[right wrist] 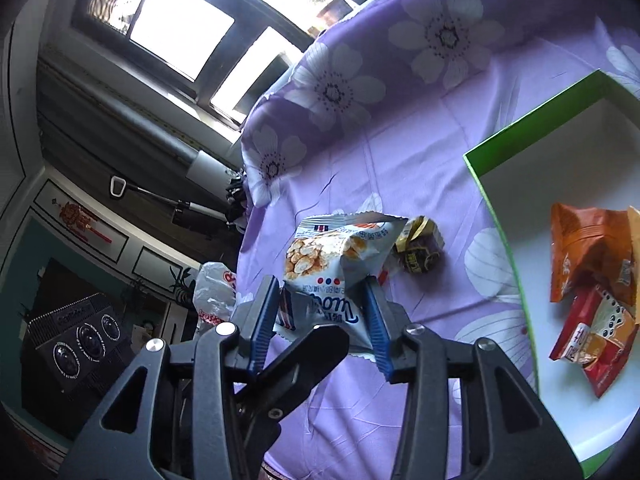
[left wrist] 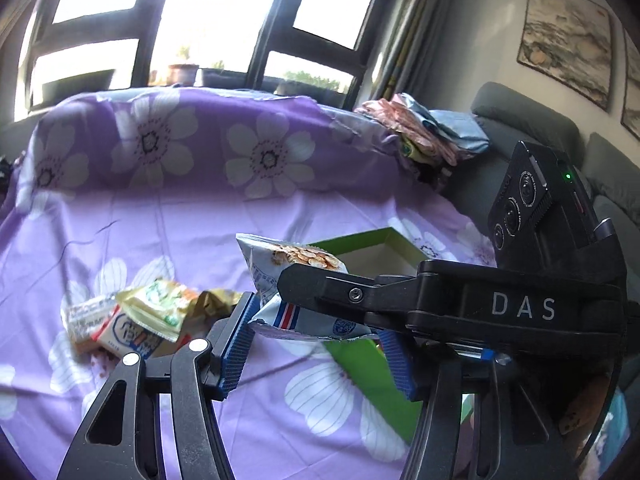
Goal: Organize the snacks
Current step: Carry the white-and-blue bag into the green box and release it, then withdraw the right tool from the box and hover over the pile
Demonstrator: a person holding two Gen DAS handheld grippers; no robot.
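Observation:
A pale blue snack bag (left wrist: 280, 272) printed with round crackers hangs above the purple floral sheet (left wrist: 192, 224). My left gripper (left wrist: 316, 350) is shut on its lower end, blue pads (left wrist: 236, 344) pressing both edges. From the right, a finger (left wrist: 320, 286) of the right gripper lies across the bag. In the right wrist view the right gripper (right wrist: 320, 316) is shut on the same bag (right wrist: 328, 256), and a left finger (right wrist: 308, 356) reaches in beneath. The green box (right wrist: 520, 125) holds an orange bag (right wrist: 588, 248) and a red pack (right wrist: 588, 340).
Loose snacks (left wrist: 136, 320) lie in a pile on the sheet at the left. A gold and dark pack (right wrist: 420, 252) sits just beyond the held bag. Folded clothes (left wrist: 424, 132) rest on a grey sofa (left wrist: 520, 120) at the back right. A plastic bag (right wrist: 212, 292) hangs past the sheet's edge.

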